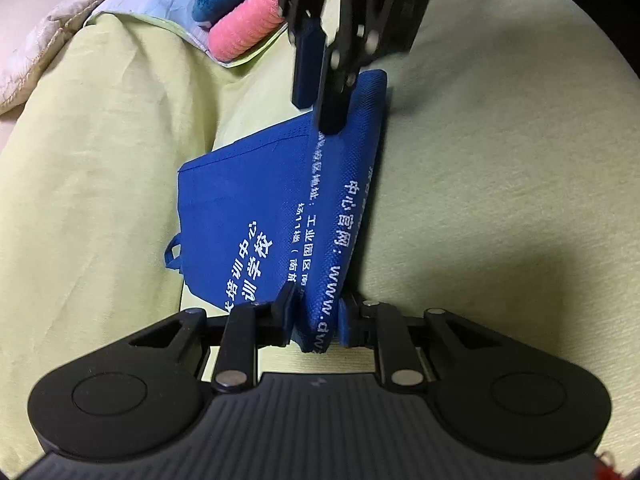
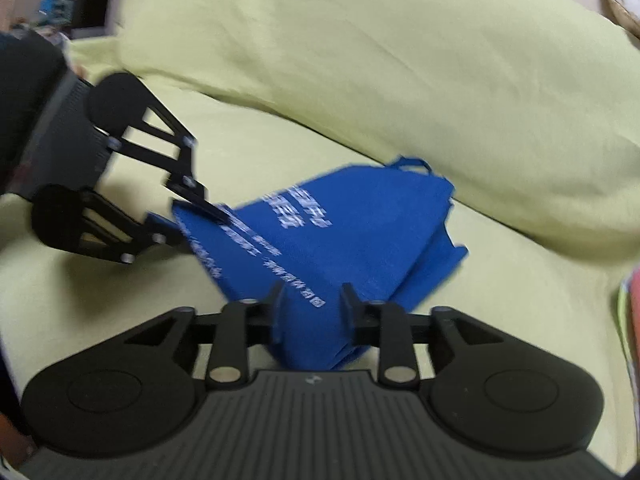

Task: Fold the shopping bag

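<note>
Blue shopping bag [image 1: 256,216] half folded on green sheet [image 1: 100,160], left gripper [image 1: 316,312] pinching its near edge, right gripper [image 2: 310,304] clamped on its far corner.

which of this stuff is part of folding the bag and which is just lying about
Part of the job:
blue non-woven shopping bag with white print
left gripper
right gripper

Just lying about:
pink ribbed roll
quilted beige pillow
pale green bedsheet
</note>
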Tool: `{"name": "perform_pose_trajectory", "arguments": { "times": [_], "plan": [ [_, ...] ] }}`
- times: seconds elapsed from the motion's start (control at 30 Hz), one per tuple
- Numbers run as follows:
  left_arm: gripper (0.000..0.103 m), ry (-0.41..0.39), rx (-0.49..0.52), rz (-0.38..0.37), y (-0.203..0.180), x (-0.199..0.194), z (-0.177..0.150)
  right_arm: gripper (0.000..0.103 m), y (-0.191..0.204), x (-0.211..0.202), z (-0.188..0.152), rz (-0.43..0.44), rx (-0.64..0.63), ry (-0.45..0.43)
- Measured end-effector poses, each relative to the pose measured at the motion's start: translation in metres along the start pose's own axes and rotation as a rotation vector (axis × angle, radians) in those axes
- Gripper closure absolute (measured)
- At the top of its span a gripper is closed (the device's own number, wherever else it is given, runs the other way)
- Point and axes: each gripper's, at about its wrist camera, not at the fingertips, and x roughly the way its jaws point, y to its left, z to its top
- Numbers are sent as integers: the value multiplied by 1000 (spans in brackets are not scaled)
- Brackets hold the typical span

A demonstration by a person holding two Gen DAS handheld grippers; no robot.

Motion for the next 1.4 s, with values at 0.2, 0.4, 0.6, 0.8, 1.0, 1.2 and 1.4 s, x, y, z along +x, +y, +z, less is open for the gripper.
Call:
{"name": "perform_pose_trajectory", "arguments": {
  "times": [0.2,0.4,0.6,0.8,1.0,1.2,1.4],
  "plan": [
    [82,-3,-18,-6,4,3,2,52,11,-4,-17,46,-316,11],
    [82,-11,-44,-23,6,1,1,56,22,9,-33,-19,-613,-33],
    [81,-34,-85,-36,13,3,-3,72,6,20,-34,43,-545,-52],
    [81,-52,-144,-63,23,5,-5,76,-2,21,-22,96,-376,12],
    [78,-81,-201,-165,35,-9,-7,77,-13,18,-9,173,-266,102],
    [78,-111,-167,-292,30,-37,-2,77,-31,18,1,265,-161,175],
    [78,-121,-141,-403,26,-57,3,77,-44,11,5,388,-18,270]
  ]
}}
